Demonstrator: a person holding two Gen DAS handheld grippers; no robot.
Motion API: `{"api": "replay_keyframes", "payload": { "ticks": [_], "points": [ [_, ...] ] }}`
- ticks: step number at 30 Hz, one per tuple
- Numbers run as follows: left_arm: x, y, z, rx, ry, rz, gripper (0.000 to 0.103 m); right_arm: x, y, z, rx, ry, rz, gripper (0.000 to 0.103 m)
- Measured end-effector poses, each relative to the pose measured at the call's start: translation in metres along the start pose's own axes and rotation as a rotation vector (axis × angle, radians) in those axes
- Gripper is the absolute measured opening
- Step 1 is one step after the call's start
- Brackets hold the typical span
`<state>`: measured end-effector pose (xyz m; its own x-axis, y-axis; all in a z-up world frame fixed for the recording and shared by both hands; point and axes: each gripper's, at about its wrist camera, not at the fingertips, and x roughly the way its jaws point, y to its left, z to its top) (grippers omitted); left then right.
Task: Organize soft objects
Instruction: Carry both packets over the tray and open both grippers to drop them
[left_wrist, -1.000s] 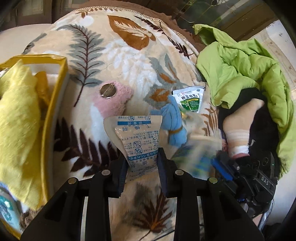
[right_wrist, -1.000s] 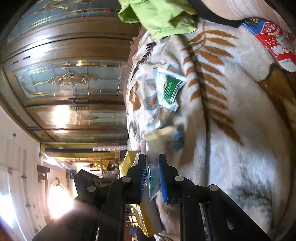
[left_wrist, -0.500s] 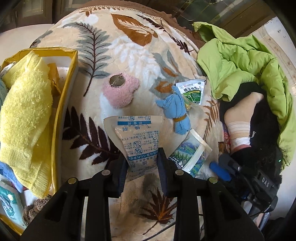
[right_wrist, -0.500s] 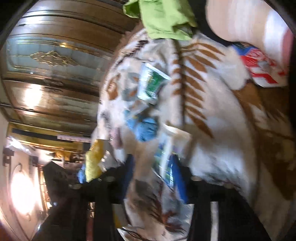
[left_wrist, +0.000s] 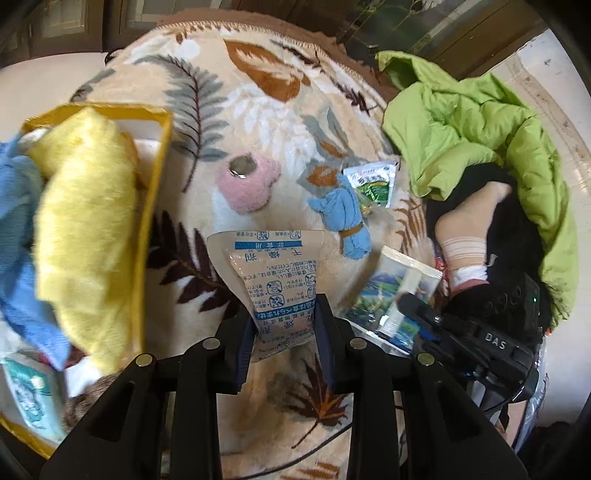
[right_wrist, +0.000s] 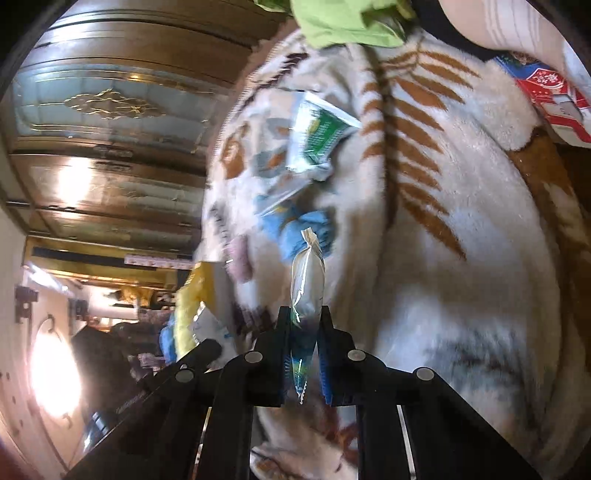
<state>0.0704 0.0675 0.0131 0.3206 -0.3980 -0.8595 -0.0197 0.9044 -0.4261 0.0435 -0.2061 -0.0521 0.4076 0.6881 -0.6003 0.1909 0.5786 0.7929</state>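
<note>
My left gripper (left_wrist: 284, 317) is shut on a white pouch with blue print (left_wrist: 271, 273), held above the leaf-patterned blanket (left_wrist: 229, 110). My right gripper (right_wrist: 304, 321) is shut on a blue-green sachet (right_wrist: 306, 280), seen edge-on; the same sachet (left_wrist: 397, 295) shows at the right of the left wrist view. On the blanket lie a pink fuzzy piece with a metal disc (left_wrist: 245, 182), a blue cloth bundle (left_wrist: 343, 214) and a green-and-white packet (left_wrist: 373, 181). A yellow-rimmed bin (left_wrist: 153, 192) at the left holds a yellow towel (left_wrist: 81, 218) and blue cloth (left_wrist: 18, 229).
A green jacket (left_wrist: 472, 125) is heaped at the right over a person's socked foot (left_wrist: 461, 240). A red-and-white packet (right_wrist: 550, 96) lies near the foot. Wooden glass-panelled doors (right_wrist: 110, 110) stand behind the blanket.
The left gripper with its pouch has drifted left, bringing the bin nearer. The right gripper has turned and steadied, still pinching the sachet, which now stands edge-on.
</note>
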Motion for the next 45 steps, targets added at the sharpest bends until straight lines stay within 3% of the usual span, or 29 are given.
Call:
{"api": "replay_keyframes", "payload": {
  "ticks": [6, 15, 20, 24, 29, 32, 33, 35, 39, 43, 45],
  "points": [
    [-0.05, 0.033, -0.007, 0.004, -0.063, 0.046, 0.028, -0.005, 0.036, -0.015, -0.059, 0.042, 0.094, 0.013],
    [-0.096, 0.093, -0.033, -0.035, -0.097, 0.148, 0.028, 0.073, 0.115, -0.061, -0.166, 0.272, 0.204, 0.014],
    [-0.098, 0.123, -0.045, -0.073, -0.078, 0.199, 0.028, 0.125, 0.157, -0.095, -0.262, 0.389, 0.193, 0.014],
    [-0.091, 0.138, -0.051, -0.091, -0.057, 0.236, 0.028, 0.164, 0.175, -0.117, -0.344, 0.442, 0.127, 0.014],
    [-0.079, 0.149, -0.053, -0.094, -0.039, 0.274, 0.03, 0.183, 0.181, -0.134, -0.453, 0.439, 0.005, 0.019],
    [-0.075, 0.154, -0.053, -0.114, -0.05, 0.311, 0.034, 0.175, 0.184, -0.137, -0.496, 0.433, -0.026, 0.036],
    [-0.074, 0.155, -0.053, -0.127, -0.046, 0.312, 0.037, 0.169, 0.185, -0.137, -0.507, 0.423, -0.025, 0.039],
    [-0.074, 0.156, -0.054, -0.13, -0.054, 0.318, 0.057, 0.16, 0.191, -0.136, -0.521, 0.405, -0.02, 0.04],
    [-0.084, 0.143, -0.057, -0.074, -0.125, 0.41, 0.058, 0.137, 0.186, -0.134, -0.508, 0.385, 0.013, 0.042],
    [-0.091, 0.125, -0.056, -0.049, -0.176, 0.408, 0.058, 0.104, 0.173, -0.126, -0.523, 0.323, 0.012, 0.046],
    [-0.093, 0.11, -0.055, -0.03, -0.2, 0.395, 0.058, 0.092, 0.173, -0.123, -0.536, 0.278, 0.007, 0.054]
  ]
}}
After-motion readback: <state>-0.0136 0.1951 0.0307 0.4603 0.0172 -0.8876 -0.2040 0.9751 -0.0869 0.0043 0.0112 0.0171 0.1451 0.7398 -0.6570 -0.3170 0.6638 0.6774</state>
